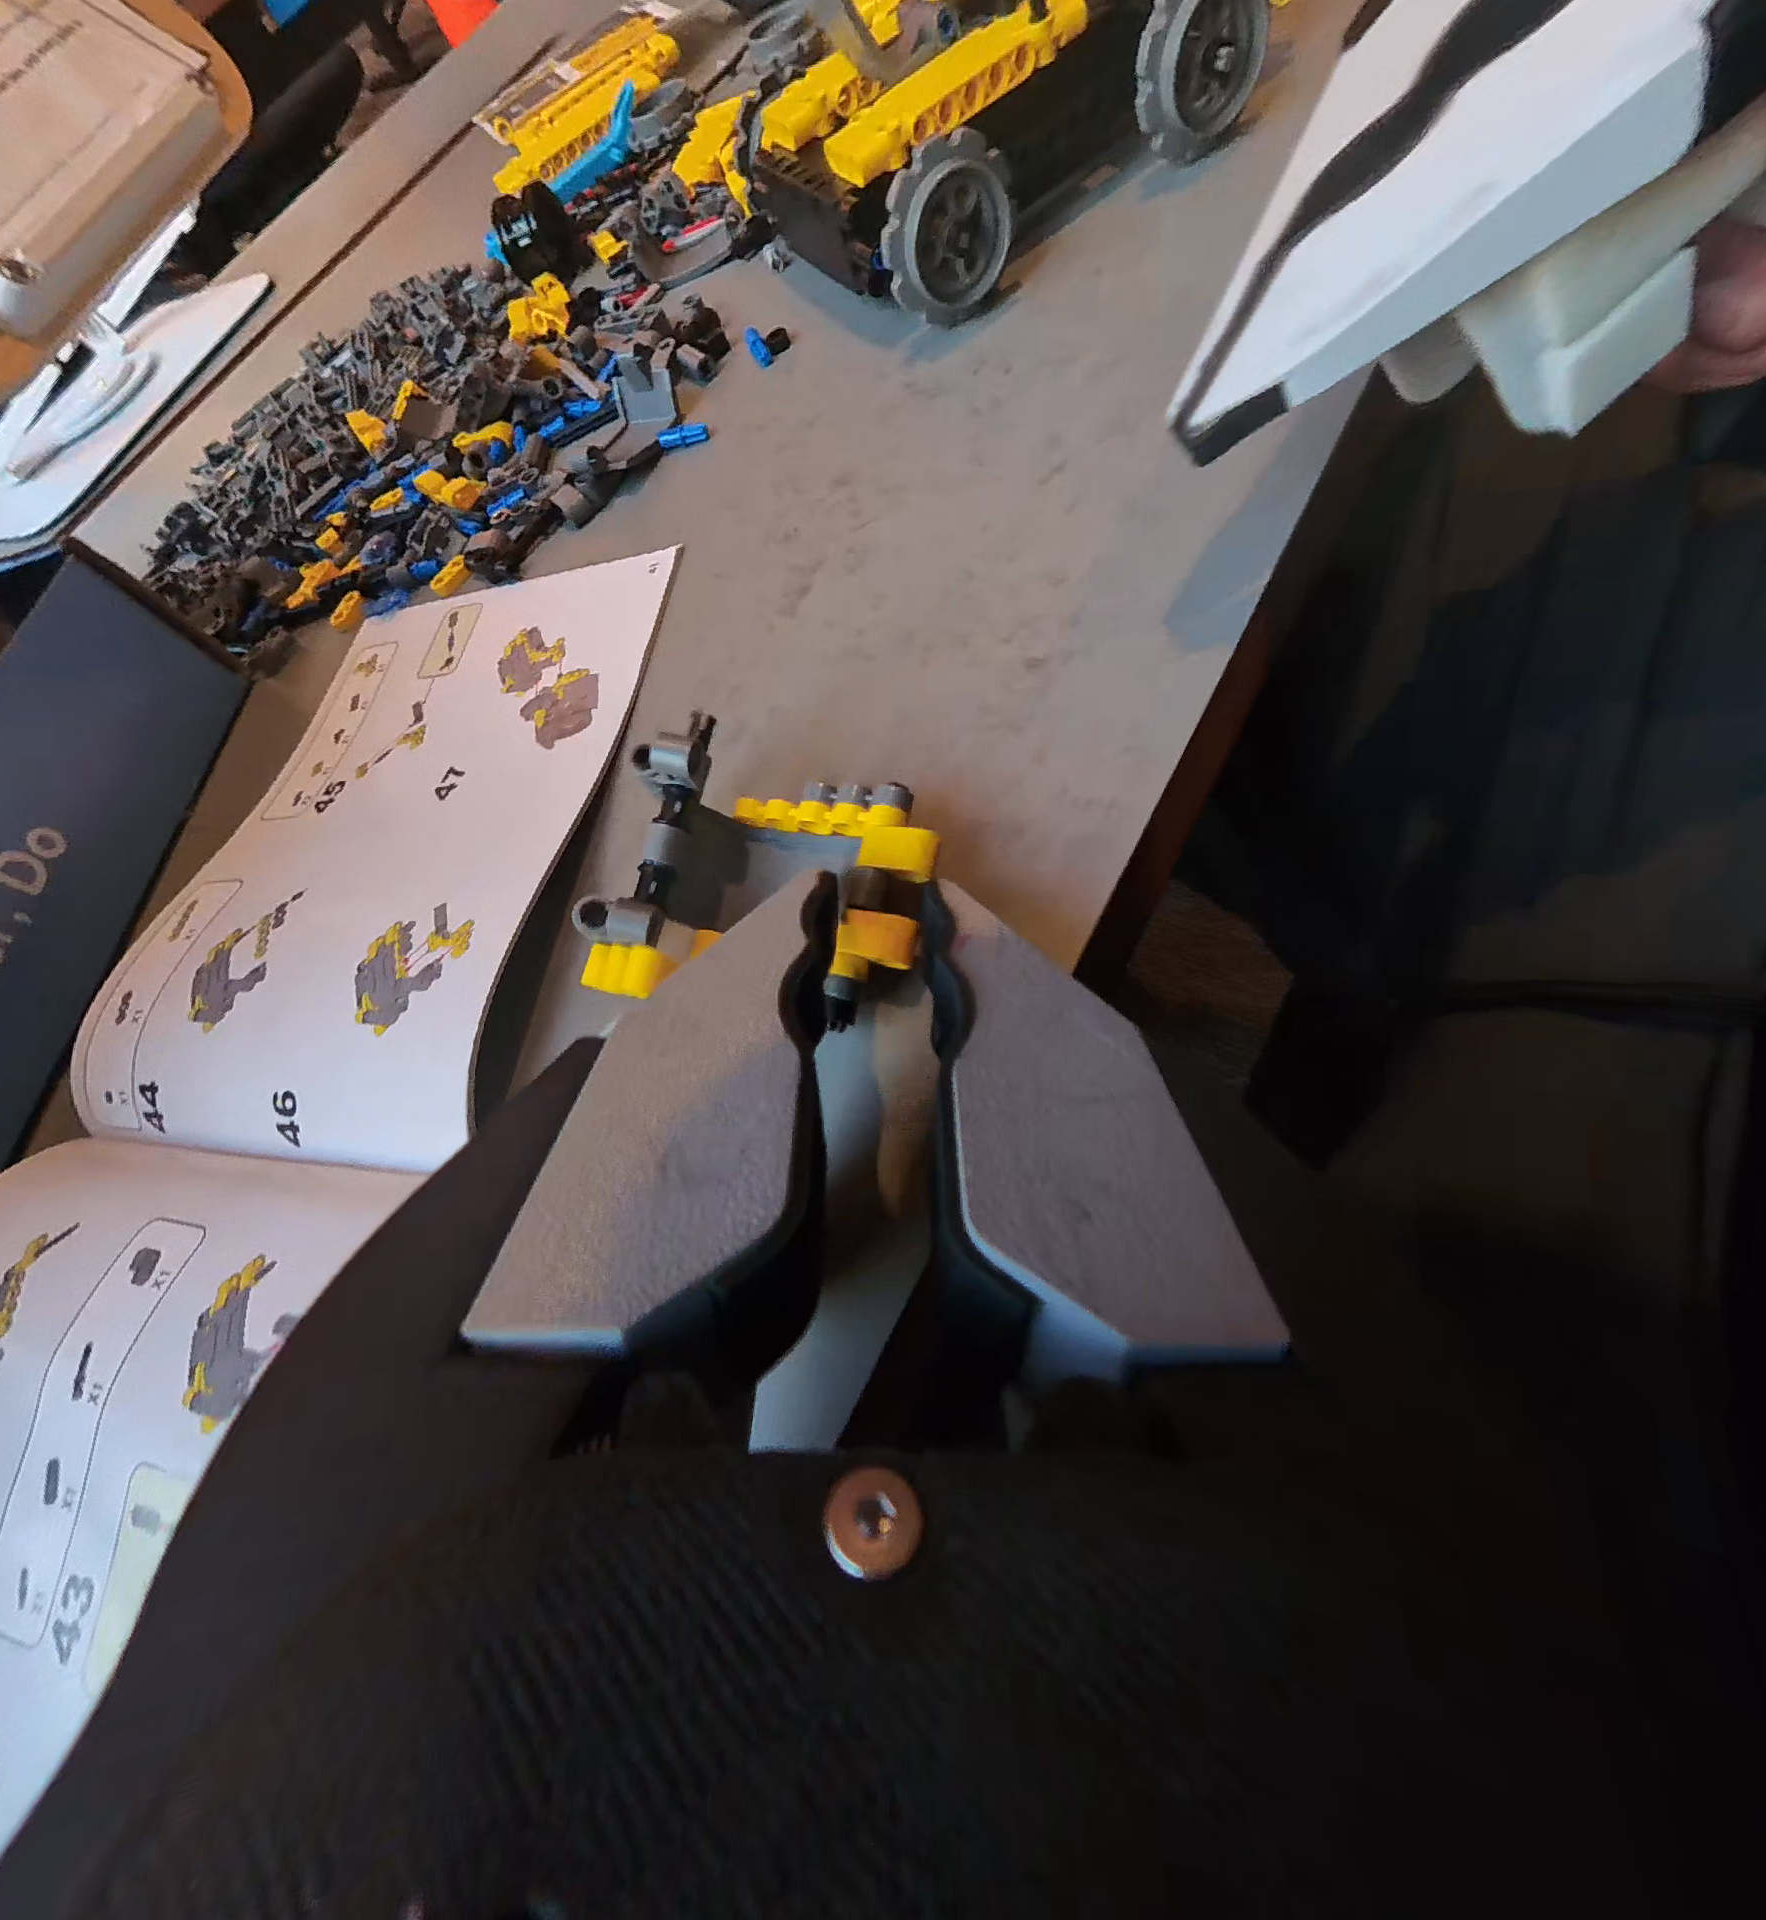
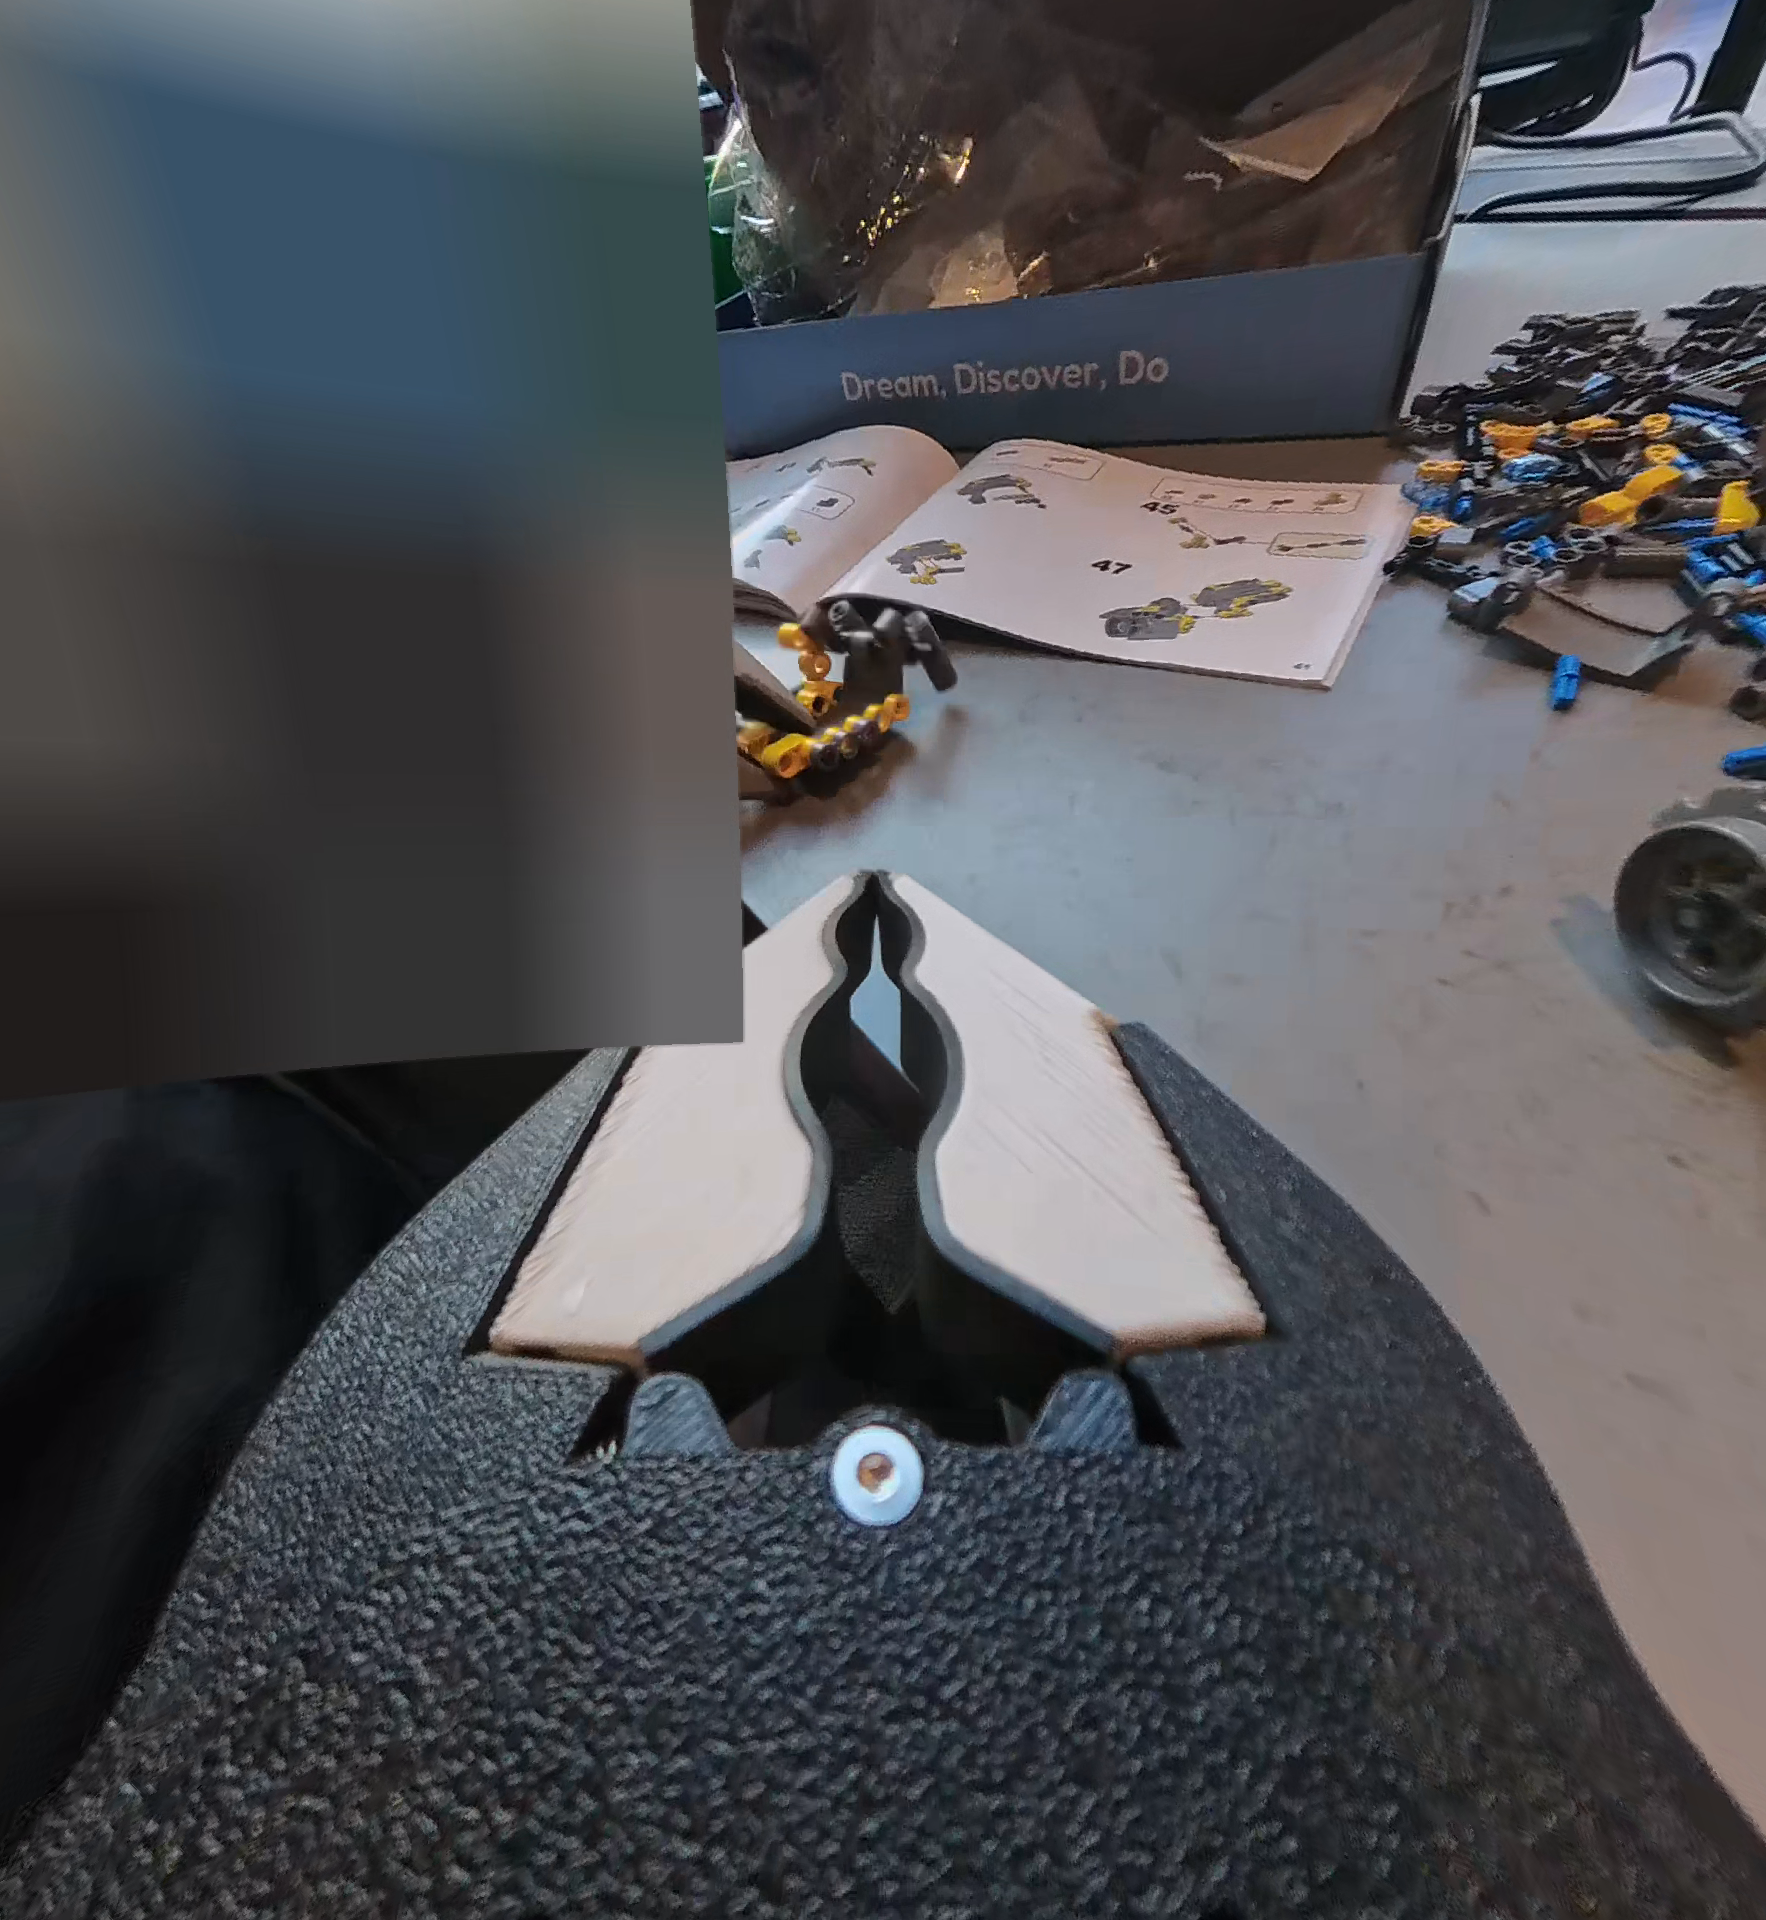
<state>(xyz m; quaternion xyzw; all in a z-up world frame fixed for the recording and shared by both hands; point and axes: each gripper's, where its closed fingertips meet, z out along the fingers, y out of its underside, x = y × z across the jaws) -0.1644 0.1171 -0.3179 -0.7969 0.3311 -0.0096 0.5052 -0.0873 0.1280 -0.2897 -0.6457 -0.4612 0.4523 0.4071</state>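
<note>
Yellow and grey plastic make up the small brick sub-assembly [image 1: 754, 883] lying on the grey surface [image 1: 962, 520], just right of the open instruction booklet [image 1: 391, 831]. The left gripper [image 1: 874, 940] has its fingers closed on the near yellow beam end of this part. Judged light and rigid, but its pinned joints may separate; hold it by the beams. The right gripper [image 2: 874, 894] hangs empty, tips together, above bare surface. A loose parts pile [image 1: 422, 468] lies farther off.
</note>
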